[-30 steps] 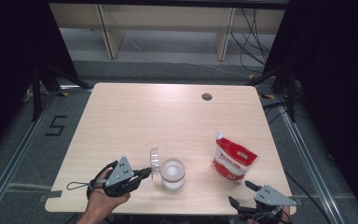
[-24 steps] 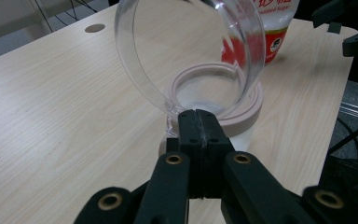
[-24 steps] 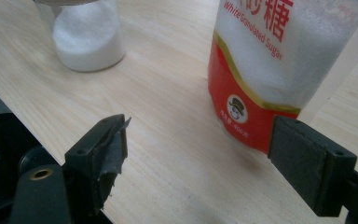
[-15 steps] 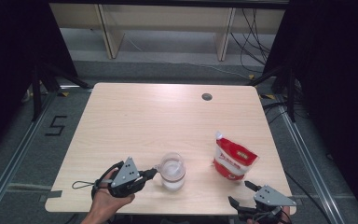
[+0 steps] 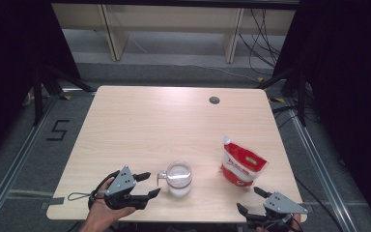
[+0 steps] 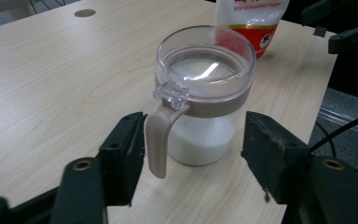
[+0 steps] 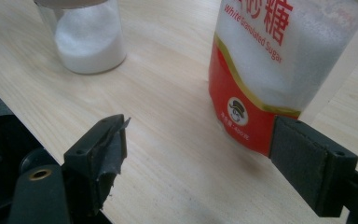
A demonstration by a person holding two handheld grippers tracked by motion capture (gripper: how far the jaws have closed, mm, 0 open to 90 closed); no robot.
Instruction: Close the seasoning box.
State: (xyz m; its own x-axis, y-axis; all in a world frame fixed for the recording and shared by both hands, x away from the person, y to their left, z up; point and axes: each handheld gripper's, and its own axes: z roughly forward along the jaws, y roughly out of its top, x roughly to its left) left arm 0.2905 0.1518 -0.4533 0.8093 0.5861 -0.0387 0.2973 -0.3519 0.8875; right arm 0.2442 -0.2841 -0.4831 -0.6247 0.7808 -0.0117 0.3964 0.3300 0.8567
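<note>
One sugar jar (image 5: 178, 178) near the surface (image 5: 149, 125) edge at 6 o'clock, glassy, part full, a bit heavy, breakable. Best grabbed by handle (image 6: 161, 135). Left gripper (image 5: 147, 184) fingers just spread wide around handle, not pinching. Right gripper (image 5: 250, 200) fingers spread, empty.

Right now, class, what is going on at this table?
A person works at a wooden table with a two-jaw gripper in each hand. The left gripper has just been opening its jaws beside the handle of a clear sugar jar, whose lid is down; the handle sits near one jaw with nothing clamped. The right gripper waits open at the table's near edge, just short of a red and white bag of granulated sugar.
</note>
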